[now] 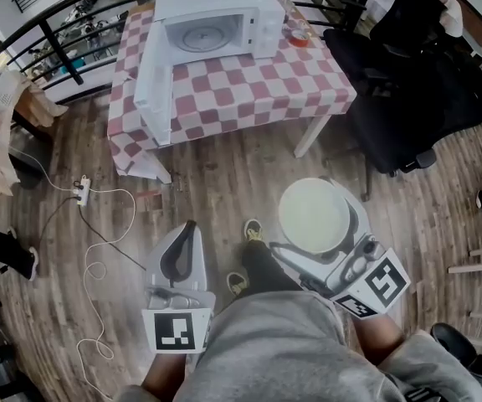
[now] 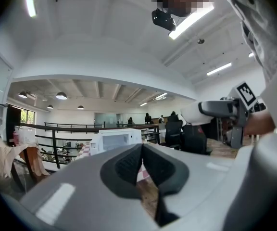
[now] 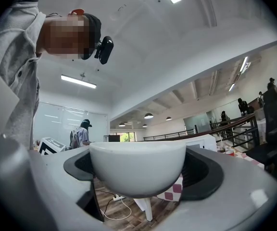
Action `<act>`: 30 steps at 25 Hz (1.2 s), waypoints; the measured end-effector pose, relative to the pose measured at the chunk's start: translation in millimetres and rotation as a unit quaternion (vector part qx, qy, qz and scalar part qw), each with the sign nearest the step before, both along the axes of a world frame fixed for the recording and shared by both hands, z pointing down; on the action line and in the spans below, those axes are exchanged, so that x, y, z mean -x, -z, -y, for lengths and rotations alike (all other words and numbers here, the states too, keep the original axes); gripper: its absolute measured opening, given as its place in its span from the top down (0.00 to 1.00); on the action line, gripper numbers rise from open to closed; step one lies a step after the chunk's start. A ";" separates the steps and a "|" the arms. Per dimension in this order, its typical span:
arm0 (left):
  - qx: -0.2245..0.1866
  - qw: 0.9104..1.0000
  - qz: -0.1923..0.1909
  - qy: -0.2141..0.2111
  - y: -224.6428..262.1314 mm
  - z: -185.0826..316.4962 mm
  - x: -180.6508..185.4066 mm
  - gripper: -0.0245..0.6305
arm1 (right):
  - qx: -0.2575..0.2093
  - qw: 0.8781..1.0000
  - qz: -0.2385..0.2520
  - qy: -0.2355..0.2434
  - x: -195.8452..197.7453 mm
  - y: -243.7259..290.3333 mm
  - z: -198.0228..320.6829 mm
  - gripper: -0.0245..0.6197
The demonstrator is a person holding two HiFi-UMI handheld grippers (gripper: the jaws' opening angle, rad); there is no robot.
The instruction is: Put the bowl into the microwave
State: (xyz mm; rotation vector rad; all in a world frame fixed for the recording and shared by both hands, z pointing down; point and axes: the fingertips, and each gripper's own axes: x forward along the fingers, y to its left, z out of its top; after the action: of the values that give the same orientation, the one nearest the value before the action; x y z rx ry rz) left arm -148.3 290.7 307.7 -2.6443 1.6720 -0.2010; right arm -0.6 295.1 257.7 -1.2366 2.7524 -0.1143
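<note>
A white bowl (image 1: 314, 215) hangs above the wooden floor, clamped by its sides in my right gripper (image 1: 325, 224). In the right gripper view the bowl (image 3: 137, 168) sits upright between the dark pads (image 3: 202, 172) of that gripper (image 3: 139, 170). My left gripper (image 1: 182, 245) is held low at the left, shut, with nothing in it; its pads (image 2: 124, 166) meet in the left gripper view. The white microwave (image 1: 212, 25) stands on the checked table (image 1: 249, 86) ahead, its door (image 1: 153, 90) swung open to the left and its turntable showing.
A small red-topped thing (image 1: 299, 37) sits on the table right of the microwave. Black office chairs (image 1: 408, 99) stand at the right. A power strip with white cable (image 1: 82, 193) lies on the floor at the left. A dark railing (image 1: 57, 40) runs behind the table.
</note>
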 end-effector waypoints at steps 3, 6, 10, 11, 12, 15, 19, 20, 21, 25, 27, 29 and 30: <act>-0.016 1.000 -0.003 0.002 2.4 8.1 -0.3 0.95 | 0.001 1.000 0.001 0.001 -1.4 -1.4 8.4 0.16; 0.003 1.000 0.001 0.002 0.0 20.0 -3.3 0.95 | 0.000 1.000 0.003 0.003 -3.6 0.4 21.9 0.16; 0.003 1.000 0.009 -0.001 0.3 43.0 -9.9 0.95 | -0.003 1.000 0.007 0.001 -9.2 0.5 44.8 0.16; 0.004 1.000 0.008 -0.001 -0.3 49.8 -11.9 0.95 | -0.002 1.000 0.008 0.000 -11.1 -0.5 50.8 0.16; 0.005 1.000 0.008 -0.001 -0.8 56.3 -14.1 0.95 | -0.001 1.000 0.009 -0.001 -13.2 -1.7 56.6 0.16; 0.008 1.000 0.015 -0.009 -3.3 77.2 -21.2 0.95 | 0.004 1.000 0.011 -0.002 -19.1 -4.3 77.1 0.16; 0.016 1.000 0.013 -0.014 -5.9 112.0 -30.5 0.95 | 0.006 1.000 0.011 -0.004 -27.2 -4.4 111.8 0.16; 0.016 1.000 0.014 -0.014 -6.2 121.0 -32.3 0.95 | 0.006 1.000 0.011 -0.004 -28.7 -4.4 120.9 0.16; 0.017 1.000 0.014 -0.013 -6.1 130.2 -33.9 0.95 | 0.006 1.000 0.011 -0.003 -29.9 -4.1 130.3 0.16; 0.013 1.000 0.016 -0.008 -2.8 166.7 -38.4 0.95 | 0.006 1.000 0.009 0.002 -34.6 -2.5 167.1 0.16; 0.005 1.000 0.018 -0.003 -0.3 182.2 -39.7 0.95 | 0.007 1.000 0.010 0.005 -37.5 -3.4 182.8 0.16; 0.004 1.000 0.023 0.003 -0.2 194.1 -41.2 0.95 | 0.006 1.000 0.010 0.010 -40.4 -3.5 195.9 0.16; 0.005 1.000 0.026 0.006 -0.9 199.2 -41.8 0.95 | 0.005 1.000 0.011 0.012 -41.7 -3.1 201.7 0.16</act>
State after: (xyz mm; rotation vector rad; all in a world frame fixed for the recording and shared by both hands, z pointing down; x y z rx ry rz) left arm -106.5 91.5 308.6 -2.6133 1.6767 -0.2768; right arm 41.0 93.4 260.8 -1.1986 2.7518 -0.1442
